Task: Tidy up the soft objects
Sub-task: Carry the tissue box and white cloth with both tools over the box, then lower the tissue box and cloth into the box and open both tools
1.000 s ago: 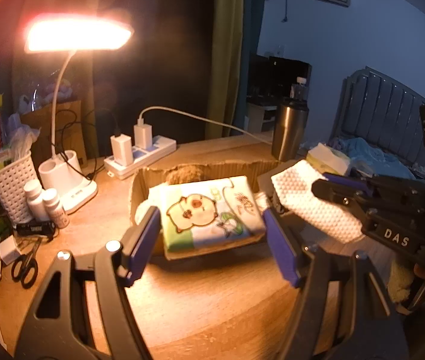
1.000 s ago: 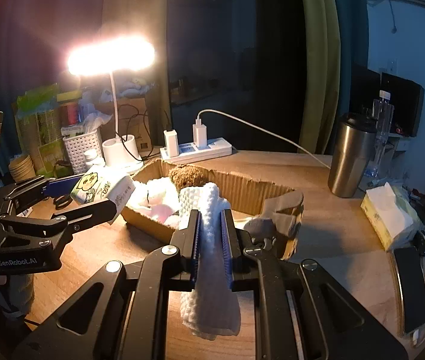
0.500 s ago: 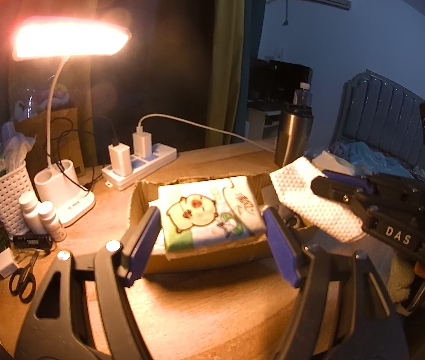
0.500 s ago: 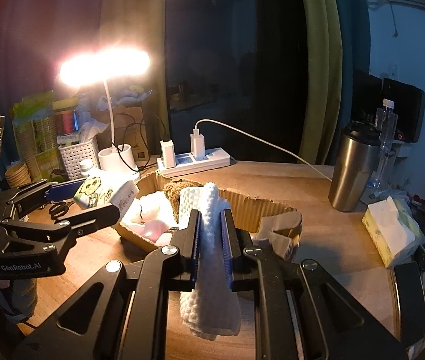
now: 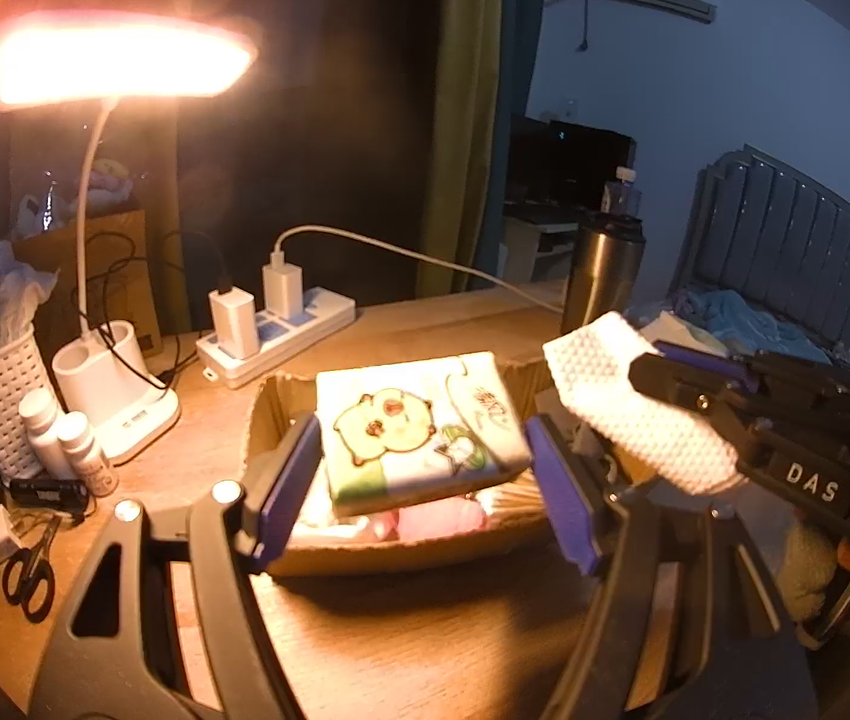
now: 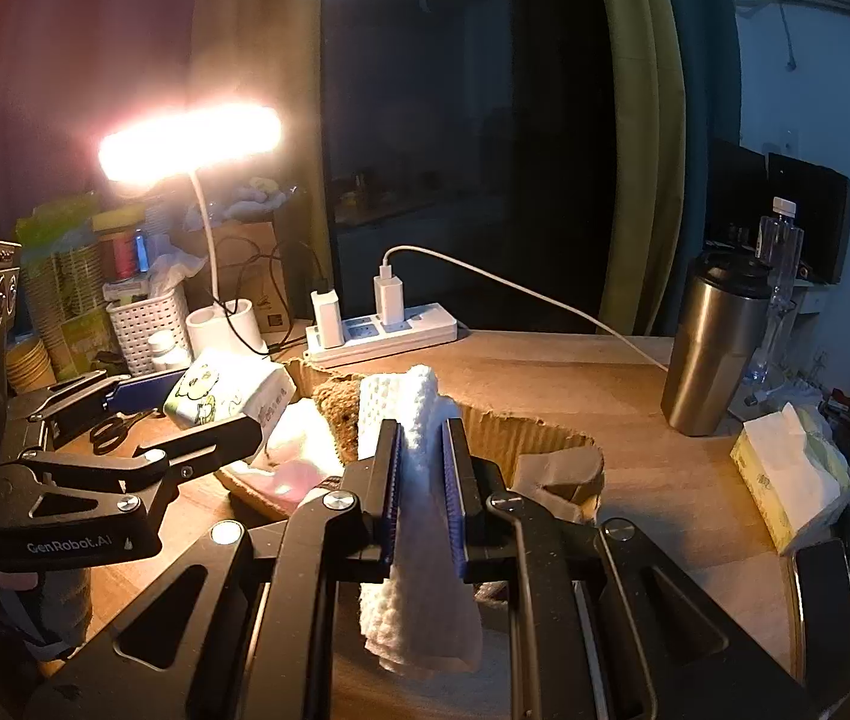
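Left wrist view: the left gripper clamps a soft tissue pack at centre, above the cardboard box. It looks light and squashy; gripping its flat sides should serve.

Right wrist view: the right gripper pinches a limp white cloth mid-length, drooping toward 6 o'clock, box beyond.

Warm wooden bench under lamplight: torn brown cardboard box sits mid-bench, white power strip behind it, white lamp base left, black scissors nearby, steel tumbler and yellow tissue pack right.
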Available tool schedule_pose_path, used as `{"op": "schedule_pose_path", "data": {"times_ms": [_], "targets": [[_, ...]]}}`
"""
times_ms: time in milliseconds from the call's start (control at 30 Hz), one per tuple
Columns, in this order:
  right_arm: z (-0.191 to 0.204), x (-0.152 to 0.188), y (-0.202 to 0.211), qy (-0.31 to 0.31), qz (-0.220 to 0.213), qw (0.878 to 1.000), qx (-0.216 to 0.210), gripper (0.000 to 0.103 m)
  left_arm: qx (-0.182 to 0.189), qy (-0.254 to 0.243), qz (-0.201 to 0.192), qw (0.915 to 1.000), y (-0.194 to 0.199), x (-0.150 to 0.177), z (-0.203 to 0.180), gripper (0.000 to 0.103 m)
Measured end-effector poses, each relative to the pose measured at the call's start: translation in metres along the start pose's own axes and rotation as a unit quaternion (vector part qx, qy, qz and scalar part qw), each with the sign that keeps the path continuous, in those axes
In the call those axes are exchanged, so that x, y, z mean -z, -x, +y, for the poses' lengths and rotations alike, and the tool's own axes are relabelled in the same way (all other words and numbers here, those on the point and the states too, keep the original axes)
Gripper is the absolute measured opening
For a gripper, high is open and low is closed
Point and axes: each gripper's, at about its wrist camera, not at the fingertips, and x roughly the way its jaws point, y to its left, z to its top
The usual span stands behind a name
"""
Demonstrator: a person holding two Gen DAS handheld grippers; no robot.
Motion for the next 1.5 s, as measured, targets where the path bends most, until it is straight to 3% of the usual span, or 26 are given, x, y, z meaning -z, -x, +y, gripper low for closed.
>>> {"op": "schedule_pose_path", "data": {"times_ms": [900,1333,1433,1500], "targets": [[-0.026,-0.010,-0.052,-0.021,0.026,0.999,-0.003,0.015,0.002,0.026,0.036,0.9990,-0.054,-0.005,0.011,0.071],[-0.040,-0.001,-0.083,-0.040,0.056,0.997,0.017,0.015,0.025,0.018,0.070,0.9971,-0.081,0.003,0.006,0.071],[-0.038,0.001,-0.087,-0.035,0.068,0.997,0.017,0.023,0.029,0.019,0.073,0.9967,-0.083,0.005,0.007,0.071],[-0.035,0.001,-0.087,-0.034,0.069,0.997,0.015,0.039,0.030,0.021,0.073,0.9966,-0.083,0.005,0.008,0.071]]}}
